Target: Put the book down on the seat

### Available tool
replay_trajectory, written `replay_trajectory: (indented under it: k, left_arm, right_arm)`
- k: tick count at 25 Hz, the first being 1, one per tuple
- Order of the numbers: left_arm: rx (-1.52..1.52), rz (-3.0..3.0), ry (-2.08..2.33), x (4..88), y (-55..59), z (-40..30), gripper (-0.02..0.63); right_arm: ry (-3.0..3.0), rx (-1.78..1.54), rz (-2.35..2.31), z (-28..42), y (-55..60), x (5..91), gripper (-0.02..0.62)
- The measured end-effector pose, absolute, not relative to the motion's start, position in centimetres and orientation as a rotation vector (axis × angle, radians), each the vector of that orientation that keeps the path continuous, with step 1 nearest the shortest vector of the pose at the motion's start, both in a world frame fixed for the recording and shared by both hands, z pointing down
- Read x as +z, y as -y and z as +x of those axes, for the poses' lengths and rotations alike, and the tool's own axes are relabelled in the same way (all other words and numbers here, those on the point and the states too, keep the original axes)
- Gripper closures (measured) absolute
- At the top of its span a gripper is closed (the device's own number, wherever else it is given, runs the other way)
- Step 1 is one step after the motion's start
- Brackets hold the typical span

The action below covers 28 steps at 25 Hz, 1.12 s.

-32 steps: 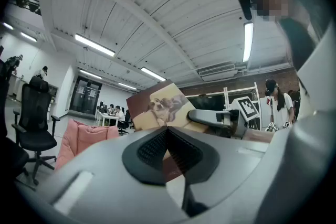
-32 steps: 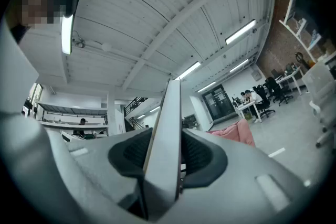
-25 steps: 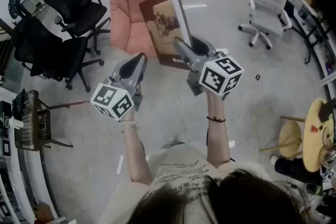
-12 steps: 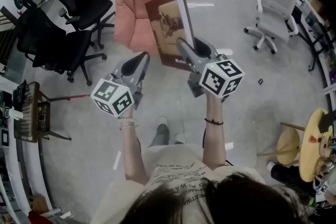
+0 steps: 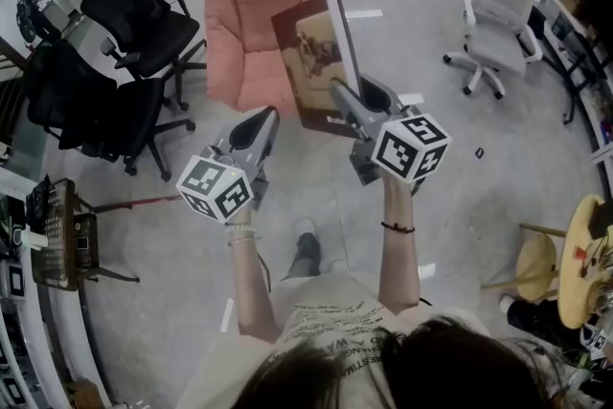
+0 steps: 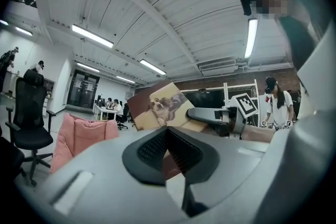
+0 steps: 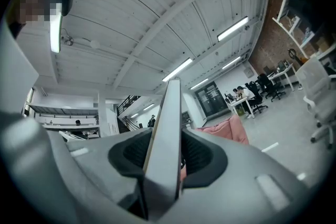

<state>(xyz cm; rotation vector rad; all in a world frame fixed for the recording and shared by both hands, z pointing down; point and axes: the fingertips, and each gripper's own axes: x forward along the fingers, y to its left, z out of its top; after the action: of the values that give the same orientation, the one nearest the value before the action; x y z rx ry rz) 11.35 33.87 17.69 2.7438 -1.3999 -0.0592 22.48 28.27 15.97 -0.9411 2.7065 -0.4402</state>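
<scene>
While the right tool point(image 5: 337, 91) pinches the book point(image 5: 311, 53) upright, near side of the pink seat point(image 5: 244, 24), the left tool point(image 5: 266, 118) is pressed together, empty; laying it down remains.

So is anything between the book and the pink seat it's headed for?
Nothing visible. The book, clamped upright in the right gripper, hangs in front of the pink seat, whose visible cushion carries nothing. The black office chairs stand off to the side, out of the path.
</scene>
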Motion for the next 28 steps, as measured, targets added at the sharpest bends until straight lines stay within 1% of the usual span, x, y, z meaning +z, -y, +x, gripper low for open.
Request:
replay_trajectory:
  k: [4, 15, 28]
  left_arm:
    - [-0.064, 2.765, 1.359, 17.8, -30.0, 9.4, 0.618]
    - [-0.113, 2.82, 1.251, 15.9, -19.9, 1.5, 0.618]
    - [-0.145, 2.781, 1.299, 17.7, -18.0, -2.0, 0.617]
  right_arm:
    - [-2.704, -0.448, -0.978, 20.4, -24.8, 16.4, 0.44]
    - [-2.7, -0.412, -1.061, 12.1, -16.1, 15.0, 0.44]
    - [-2.671, -0.475, -1.057, 10.0, -13.0, 16.8, 0.44]
